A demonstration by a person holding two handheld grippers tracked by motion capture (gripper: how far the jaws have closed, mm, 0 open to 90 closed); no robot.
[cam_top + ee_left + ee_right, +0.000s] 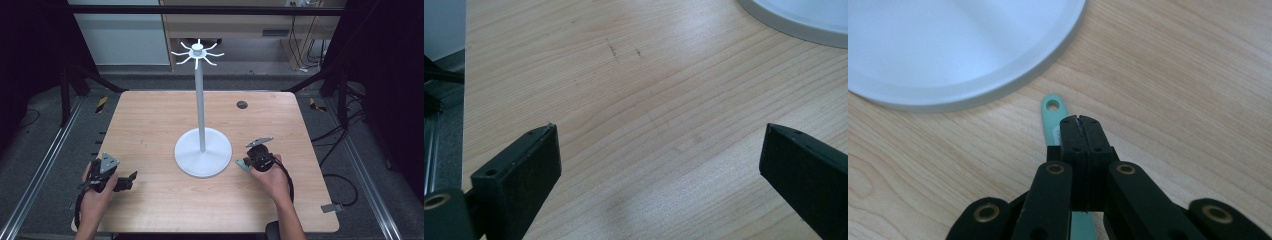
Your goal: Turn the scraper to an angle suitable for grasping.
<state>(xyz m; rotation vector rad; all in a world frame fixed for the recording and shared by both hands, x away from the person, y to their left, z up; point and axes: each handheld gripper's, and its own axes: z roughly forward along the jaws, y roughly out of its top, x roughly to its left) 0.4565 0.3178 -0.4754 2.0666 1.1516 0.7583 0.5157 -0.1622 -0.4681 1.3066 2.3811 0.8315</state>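
Note:
A white stand [200, 105] with a ring of hooks at its top rises from a round base [203, 155] in the middle of the wooden table [150, 120]. A thin teal handle [1052, 111] with a hole at its end lies just beside the base [948, 50]. My right gripper [1079, 120] is shut right over that handle, which runs under the jaws; I cannot tell if they pinch it. In the high view the teal piece [241, 164] pokes out left of the right gripper [251, 161]. My left gripper [659, 127] is open over bare wood near the front left [129, 178].
The edge of the stand's base [804, 22] lies ahead and to the right of the left gripper. A dark round grommet [242, 104] sits in the far part of the table. A small grey clip [331, 207] lies at the front right edge.

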